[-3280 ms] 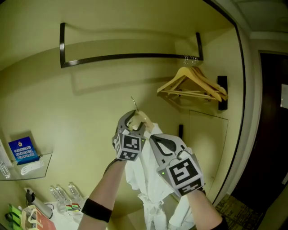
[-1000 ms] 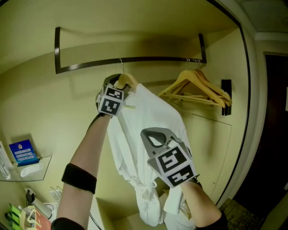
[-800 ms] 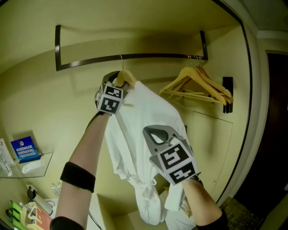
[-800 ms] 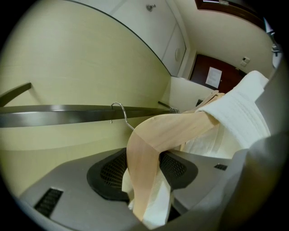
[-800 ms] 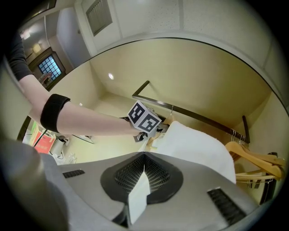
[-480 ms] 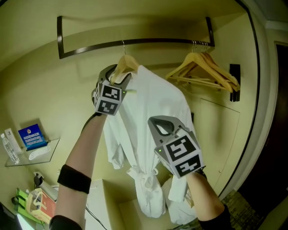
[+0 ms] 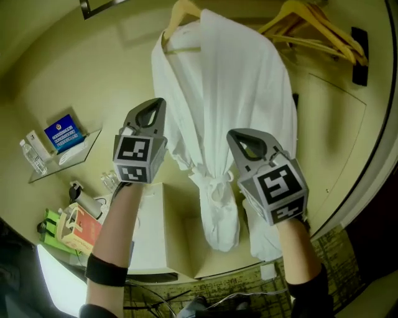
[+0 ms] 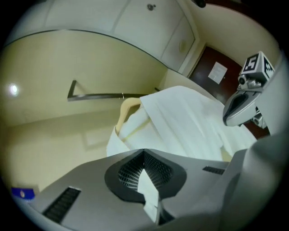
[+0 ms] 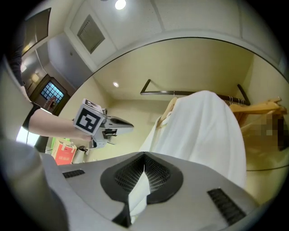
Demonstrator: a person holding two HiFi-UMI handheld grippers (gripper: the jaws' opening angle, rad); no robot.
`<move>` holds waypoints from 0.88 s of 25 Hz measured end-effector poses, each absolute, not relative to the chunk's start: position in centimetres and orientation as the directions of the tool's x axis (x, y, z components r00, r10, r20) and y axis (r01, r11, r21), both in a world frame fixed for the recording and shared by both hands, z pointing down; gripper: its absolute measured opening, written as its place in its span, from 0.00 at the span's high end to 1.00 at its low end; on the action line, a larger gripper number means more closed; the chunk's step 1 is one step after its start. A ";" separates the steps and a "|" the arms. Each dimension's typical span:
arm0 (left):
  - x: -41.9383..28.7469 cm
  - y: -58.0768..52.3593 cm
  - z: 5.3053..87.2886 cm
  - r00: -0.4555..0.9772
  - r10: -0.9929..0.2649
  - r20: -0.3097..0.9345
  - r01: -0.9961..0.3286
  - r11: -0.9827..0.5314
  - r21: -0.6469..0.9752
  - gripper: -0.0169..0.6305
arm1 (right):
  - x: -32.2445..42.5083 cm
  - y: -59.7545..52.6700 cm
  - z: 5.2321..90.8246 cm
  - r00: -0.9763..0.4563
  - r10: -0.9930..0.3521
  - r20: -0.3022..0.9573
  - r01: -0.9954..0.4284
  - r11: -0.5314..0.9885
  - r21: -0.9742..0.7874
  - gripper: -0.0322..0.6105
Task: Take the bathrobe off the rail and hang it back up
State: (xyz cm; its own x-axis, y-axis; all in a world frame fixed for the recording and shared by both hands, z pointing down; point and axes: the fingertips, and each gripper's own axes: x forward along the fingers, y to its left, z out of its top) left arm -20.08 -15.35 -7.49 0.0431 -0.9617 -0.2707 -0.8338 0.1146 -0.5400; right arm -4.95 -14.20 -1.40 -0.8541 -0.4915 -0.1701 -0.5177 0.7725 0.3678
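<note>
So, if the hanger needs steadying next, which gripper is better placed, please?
Probably the left gripper: its jaws have just closed on nothing, and it sits below the hanger's bare wooden end. The right gripper, also shut, faces the bathrobe's cloth.

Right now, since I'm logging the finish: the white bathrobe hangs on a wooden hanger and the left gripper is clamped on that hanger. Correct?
Not quite. The bathrobe does hang on the wooden hanger, but the left gripper is not on it. The gripper is lower down, apart from the hanger, and its jaws have just closed on nothing, as the head view shows.
</note>
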 end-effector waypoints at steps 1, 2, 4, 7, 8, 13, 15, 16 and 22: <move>-20.2 -14.4 -5.2 0.028 -0.970 -0.241 -0.856 0.101 -0.507 0.97 | -5.0 -14.1 0.1 -0.856 -0.491 -0.163 -0.515 0.779 0.356 0.92; -20.2 -13.4 -2.8 0.015 -0.978 -0.209 -0.875 0.088 -0.476 0.97 | -5.0 -13.8 1.7 -0.857 -0.492 -0.154 -0.513 0.788 0.341 0.92; -20.0 -11.5 2.0 0.001 -0.990 -0.144 -0.902 0.061 -0.428 0.97 | -4.9 -13.0 5.2 -0.860 -0.495 -0.125 -0.508 0.805 0.308 0.92; -19.5 -8.9 8.0 -0.018 -0.997 -0.073 -0.938 0.043 -0.343 0.97 | -4.1 -11.7 10.6 -0.858 -0.510 -0.062 -0.506 0.818 0.275 0.92; -19.6 -8.0 9.8 -0.025 -0.998 -0.054 -0.949 0.040 -0.313 0.97 | -3.7 -11.2 12.4 -0.855 -0.517 -0.040 -0.508 0.820 0.264 0.92; -21.3 -0.8 17.6 -0.043 -0.999 0.021 -0.976 0.037 -0.215 0.97 | -3.0 -6.5 21.3 -0.825 -0.562 0.053 -0.544 0.817 0.192 0.92; -22.4 2.2 20.6 -0.036 -0.998 0.042 -0.982 0.027 -0.188 0.97 | -3.0 -4.3 24.4 -0.813 -0.573 0.100 -0.552 0.814 0.180 0.92; -23.1 3.6 22.3 -0.033 -0.998 0.056 -0.982 0.022 -0.186 0.97 | -3.0 -3.2 25.8 -0.809 -0.576 0.121 -0.553 0.814 0.176 0.92; -24.9 10.6 29.1 -0.042 -0.993 0.107 -0.994 0.031 -0.102 0.97 | -3.1 2.3 31.1 -0.789 -0.588 0.177 -0.572 0.809 0.137 0.92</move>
